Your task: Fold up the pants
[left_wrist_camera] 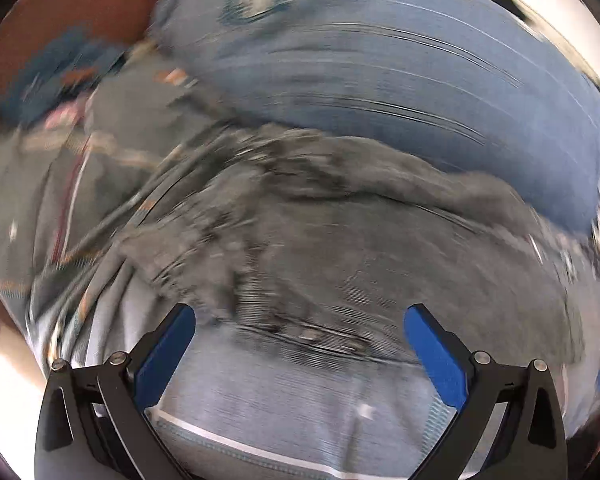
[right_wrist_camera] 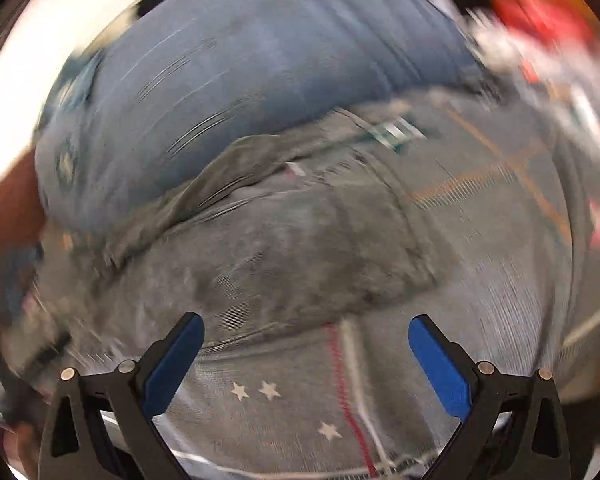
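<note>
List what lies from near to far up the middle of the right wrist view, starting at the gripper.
right gripper, open and empty → grey bedsheet with white stars → crumpled grey pants → big blue pillow. All is motion-blurred.

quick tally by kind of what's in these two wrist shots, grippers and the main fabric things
Grippers, both open with nothing between the fingers: 2, the left gripper and the right gripper
Grey pants, crumpled: 1
Big blue cushion behind them: 1
Grey patterned bedcover underneath: 1
Total: 5
Motion blur hides the smaller clutter at the edges.
</note>
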